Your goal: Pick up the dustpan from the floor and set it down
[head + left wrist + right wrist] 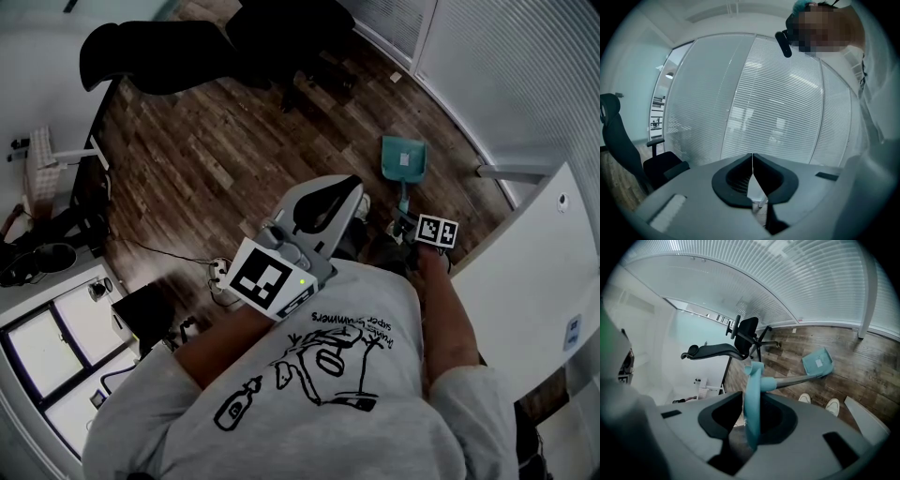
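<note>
Two tools are in view, but only one is working. The right tool (753, 401) pinches the teal grip (753, 376) at the top of the dustpan (818, 363). Its pads press on either side of the flat loop, so the long metal shaft (794, 379) runs out ahead and down toward the wooden floor (862, 357). Holding the far end of the handle lets the person stand upright, shoes (833, 405) planted below, with the scoop out in front of the feet.

In the head view the pan (405, 157) lies over the planks near the blind-covered glass wall (506, 56), beyond the corner of the white desk (525, 281). Whether its lip touches the floor or has cleared it, I cannot tell.

The left tool (752, 159) has its jaws pressed together on nothing and points toward the blinds. It is likely parked out of the way, since a light dustpan needs only one grip. An office chair (169, 47) stands well apart.

The pick-up grip looks made and the setting down remains. Held this far from the scoop, the pan could swing, so a slow lowering would suit.
</note>
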A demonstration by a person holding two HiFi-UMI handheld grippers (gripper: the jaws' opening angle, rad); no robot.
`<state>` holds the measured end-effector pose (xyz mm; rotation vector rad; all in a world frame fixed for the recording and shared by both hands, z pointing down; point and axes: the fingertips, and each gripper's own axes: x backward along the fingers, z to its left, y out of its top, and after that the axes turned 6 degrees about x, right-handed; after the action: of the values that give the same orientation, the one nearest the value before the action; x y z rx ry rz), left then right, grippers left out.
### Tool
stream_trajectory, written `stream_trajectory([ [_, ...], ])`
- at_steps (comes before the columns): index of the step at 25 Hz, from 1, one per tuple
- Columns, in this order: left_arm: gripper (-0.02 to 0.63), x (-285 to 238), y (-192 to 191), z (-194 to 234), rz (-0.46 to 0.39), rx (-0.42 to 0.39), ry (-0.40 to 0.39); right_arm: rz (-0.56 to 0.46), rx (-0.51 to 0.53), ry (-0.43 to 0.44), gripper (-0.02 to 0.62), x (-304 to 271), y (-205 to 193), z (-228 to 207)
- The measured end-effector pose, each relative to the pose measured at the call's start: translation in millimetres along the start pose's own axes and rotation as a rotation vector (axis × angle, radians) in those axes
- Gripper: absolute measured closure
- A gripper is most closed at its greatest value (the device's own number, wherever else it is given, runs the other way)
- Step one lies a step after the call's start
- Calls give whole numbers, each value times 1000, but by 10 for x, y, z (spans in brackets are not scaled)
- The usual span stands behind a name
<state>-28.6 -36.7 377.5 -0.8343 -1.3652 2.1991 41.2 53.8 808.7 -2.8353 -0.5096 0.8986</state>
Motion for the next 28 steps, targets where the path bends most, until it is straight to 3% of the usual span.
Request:
stream_trajectory([
  [28,604,6,26,-57,-14,-2,-20,116,-1,-81,387,28,-236,-84],
])
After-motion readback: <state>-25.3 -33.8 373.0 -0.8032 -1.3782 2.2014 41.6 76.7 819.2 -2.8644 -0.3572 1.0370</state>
